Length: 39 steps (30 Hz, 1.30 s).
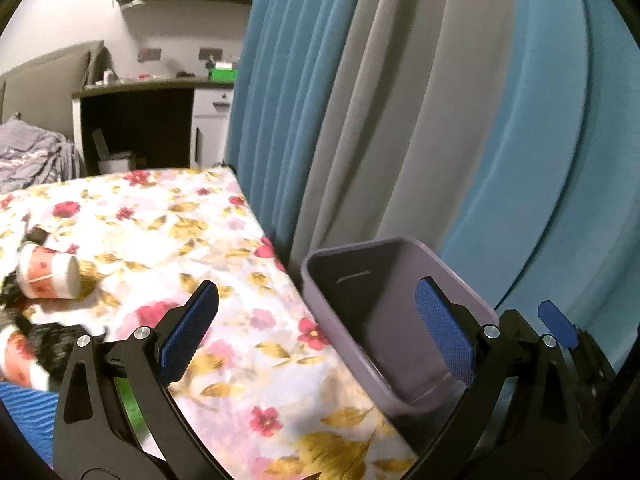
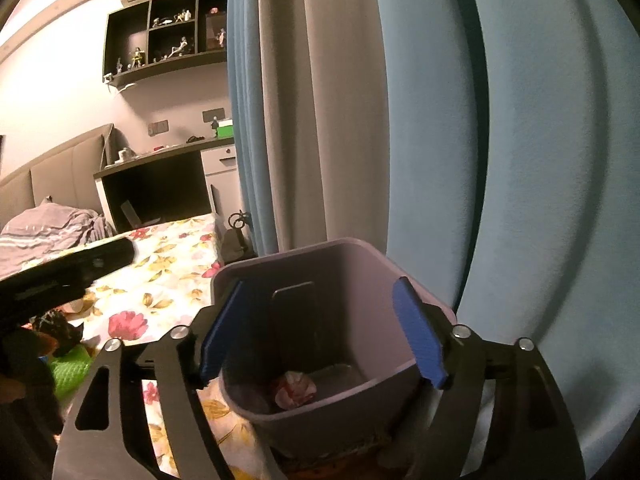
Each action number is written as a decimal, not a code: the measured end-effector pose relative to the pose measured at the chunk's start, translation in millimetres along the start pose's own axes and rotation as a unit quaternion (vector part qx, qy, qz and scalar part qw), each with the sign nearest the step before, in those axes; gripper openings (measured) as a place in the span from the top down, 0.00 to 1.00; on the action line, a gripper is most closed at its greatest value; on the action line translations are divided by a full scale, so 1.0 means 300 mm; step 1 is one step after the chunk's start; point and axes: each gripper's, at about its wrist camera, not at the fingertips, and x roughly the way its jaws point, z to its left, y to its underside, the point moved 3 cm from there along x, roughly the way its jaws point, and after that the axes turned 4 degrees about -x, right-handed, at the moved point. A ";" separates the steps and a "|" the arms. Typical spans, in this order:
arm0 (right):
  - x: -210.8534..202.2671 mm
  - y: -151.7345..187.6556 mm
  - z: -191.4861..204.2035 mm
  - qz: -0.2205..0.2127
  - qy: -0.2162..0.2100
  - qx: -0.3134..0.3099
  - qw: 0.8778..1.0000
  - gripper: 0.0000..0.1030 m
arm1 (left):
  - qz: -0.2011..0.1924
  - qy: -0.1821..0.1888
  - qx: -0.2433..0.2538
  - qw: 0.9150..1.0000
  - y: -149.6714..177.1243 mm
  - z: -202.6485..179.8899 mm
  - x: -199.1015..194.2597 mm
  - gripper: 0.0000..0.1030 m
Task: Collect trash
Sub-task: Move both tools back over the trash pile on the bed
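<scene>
Your right gripper (image 2: pixel 320 328) hangs over the purple bin (image 2: pixel 384 384), jaws spread and empty; a crumpled red-and-white wrapper (image 2: pixel 294 389) lies on the bin's floor at six o'clock. Your left gripper (image 1: pixel 320 328) is spread as wide as it goes, holding nothing, over the flowered bedspread (image 1: pixel 168 216). A red-and-white paper cup (image 1: pixel 48 274) lies on its side at nine o'clock there. The bin (image 1: pixel 340 268) sits at the bed's edge, against the blue-and-grey curtain (image 1: pixel 360 100).

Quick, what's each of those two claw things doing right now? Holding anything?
Left gripper: open wide, empty, over the flowered bed beside the purple bin.
Right gripper: open, empty, above the bin, where a crumpled paper lies.
</scene>
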 end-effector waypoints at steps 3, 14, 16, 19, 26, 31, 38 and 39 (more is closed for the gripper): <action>-0.032 0.005 0.020 -0.008 0.003 -0.003 1.000 0.22 | -0.013 -0.019 0.005 1.000 0.019 0.041 -0.087 0.06; -0.146 0.060 0.216 -0.011 -0.052 -0.010 0.999 0.18 | -0.038 -0.129 -0.005 0.991 0.134 0.335 -0.401 0.06; -0.167 0.078 0.276 -0.007 -0.072 -0.014 0.997 0.18 | -0.039 -0.144 -0.012 0.989 0.152 0.383 -0.450 0.06; -0.206 0.106 0.372 -0.007 -0.103 -0.030 0.994 0.16 | -0.050 -0.169 -0.017 0.984 0.182 0.464 -0.534 0.06; -0.261 0.186 0.596 0.019 -0.173 -0.061 0.983 0.15 | -0.063 -0.211 -0.057 0.974 0.257 0.646 -0.673 0.06; -0.276 0.249 0.757 0.049 -0.219 -0.086 0.971 0.15 | -0.074 -0.242 -0.064 0.965 0.294 0.739 -0.751 0.06; -0.265 0.317 0.919 0.082 -0.254 -0.121 0.956 0.15 | -0.082 -0.263 -0.096 0.956 0.325 0.836 -0.818 0.06; -0.260 0.324 0.938 0.085 -0.255 -0.125 0.955 0.18 | -0.082 -0.264 -0.096 0.956 0.328 0.841 -0.822 0.06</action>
